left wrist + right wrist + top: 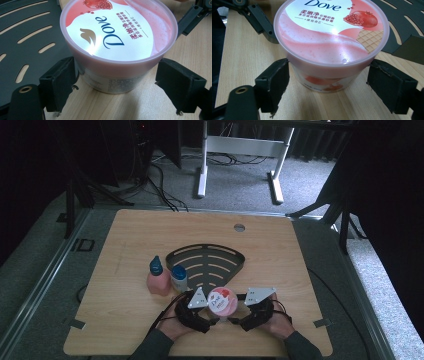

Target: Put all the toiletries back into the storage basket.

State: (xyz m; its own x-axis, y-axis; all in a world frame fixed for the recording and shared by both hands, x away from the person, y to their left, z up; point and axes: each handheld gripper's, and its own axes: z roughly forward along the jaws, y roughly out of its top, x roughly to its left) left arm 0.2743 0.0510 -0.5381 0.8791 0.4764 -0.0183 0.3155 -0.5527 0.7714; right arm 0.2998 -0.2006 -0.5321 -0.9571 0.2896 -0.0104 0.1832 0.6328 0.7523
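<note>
Tub (222, 301) sits on the table (125, 330) near the front edge, between both grippers, upright, lid on. Left gripper (113, 86) is spread wide: its pads (61, 80) flank the tub's wall below the lid rim, a gap showing at the right pad, the left one very close to the wall, so no squeeze. Right gripper (327, 86) comes in from the opposite side, likewise spread, a pad (274, 82) on either side of the wall, not pressing. In the high view the left gripper (210, 312) is at the tub's 8 o'clock and the right gripper (239, 312) at its 4 o'clock.

Handling, as a guess: stiff plastic pot with a glossy, slippery lid and a lip wider than the body; looks full, so moderately heavy. Best hold is on the body wall just under the lip, which would stop it sliding down; squeezing the lid edge risks popping it.

Farther out: black slotted rack (206, 262) at the tub's 12 o'clock, close behind it. Two bottles (167, 279) stand at its 10 o'clock, touching each other.
</note>
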